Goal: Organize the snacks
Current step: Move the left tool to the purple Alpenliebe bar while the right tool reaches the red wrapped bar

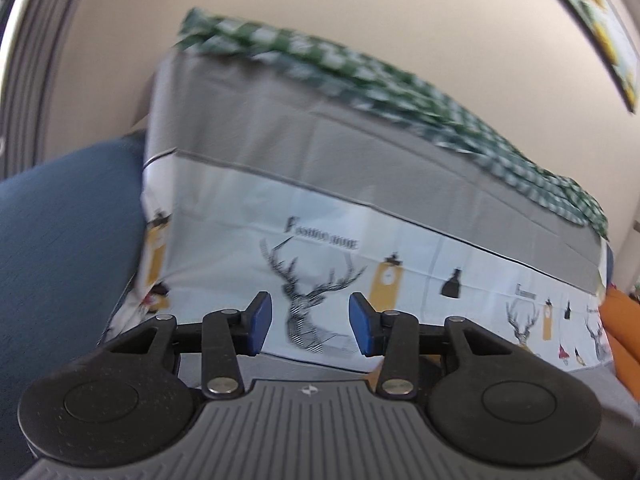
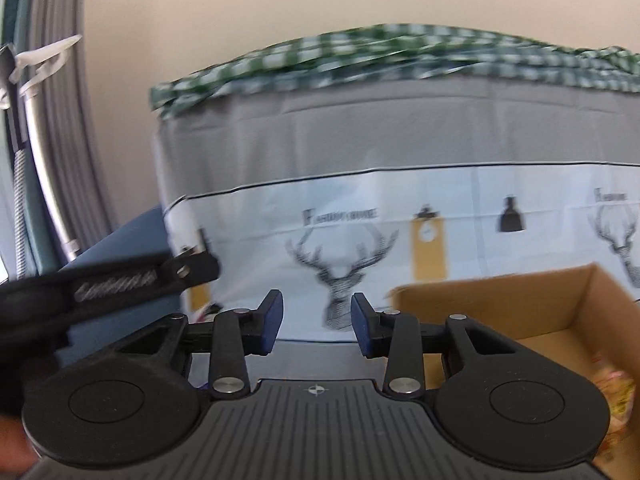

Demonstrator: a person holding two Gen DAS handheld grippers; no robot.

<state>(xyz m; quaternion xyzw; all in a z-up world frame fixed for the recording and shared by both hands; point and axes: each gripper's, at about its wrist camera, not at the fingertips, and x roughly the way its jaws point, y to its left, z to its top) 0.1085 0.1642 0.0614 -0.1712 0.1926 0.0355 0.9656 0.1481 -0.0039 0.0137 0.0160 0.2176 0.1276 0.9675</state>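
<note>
My left gripper [image 1: 311, 328] is open and empty, its blue pads apart, facing a table draped in a grey and white deer-print cloth [image 1: 320, 264]. My right gripper [image 2: 317, 326] is open and empty too, facing the same cloth [image 2: 344, 248]. An open cardboard box [image 2: 520, 304] stands at the lower right of the right wrist view, with a blurred yellow-pink snack packet [image 2: 612, 392] inside it. The left gripper's black body [image 2: 120, 280] shows at the left of the right wrist view.
A green checked cloth [image 1: 360, 72] lies on top of the table, also in the right wrist view [image 2: 380, 56]. A blue cushion [image 1: 68, 248] is at the left. Something orange [image 1: 624, 328] is at the right edge. A beige wall is behind.
</note>
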